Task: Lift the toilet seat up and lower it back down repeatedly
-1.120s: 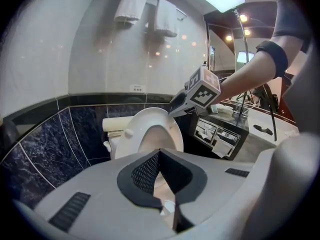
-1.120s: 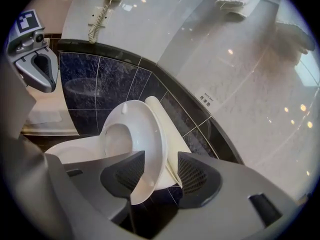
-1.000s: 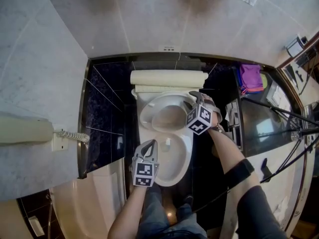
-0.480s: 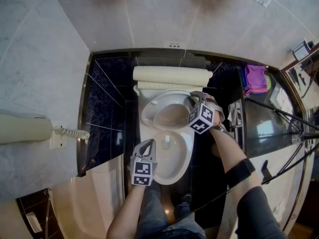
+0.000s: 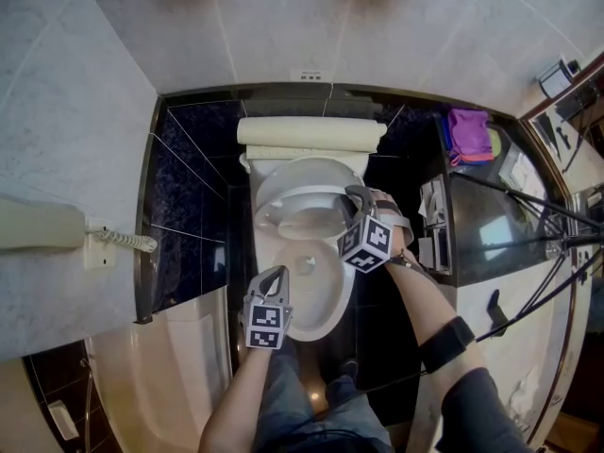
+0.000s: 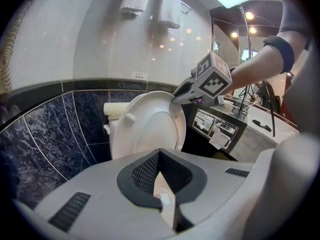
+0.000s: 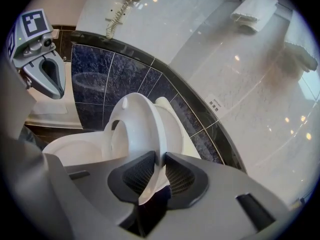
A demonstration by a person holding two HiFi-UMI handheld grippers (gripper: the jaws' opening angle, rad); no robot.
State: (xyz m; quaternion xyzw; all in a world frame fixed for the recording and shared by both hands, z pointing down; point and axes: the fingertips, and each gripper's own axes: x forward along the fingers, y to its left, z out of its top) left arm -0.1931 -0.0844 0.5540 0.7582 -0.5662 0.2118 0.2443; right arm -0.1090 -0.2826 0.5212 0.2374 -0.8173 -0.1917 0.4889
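Toilet seat (image 6: 150, 126) noted as glossy white. Lower wall tiles (image 6: 45, 134) recorded as dark blue, marbled with pale veins and divided by thin white grout lines. Upper wall (image 5: 283, 17) seen as pale grey, faintly mottled. Cloth (image 5: 469, 125) logged as magenta-purple. Phone (image 5: 38, 226) noted as cream. Left gripper (image 6: 156, 159) recorded with grey body, black mesh-patterned pads, and a cube marked in black squares on white.

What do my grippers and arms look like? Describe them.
Both the left gripper and right gripper are grey, with black textured pads and a white cube of black square markers. The right arm wears a black band and a dark sleeve; the left forearm is bare.
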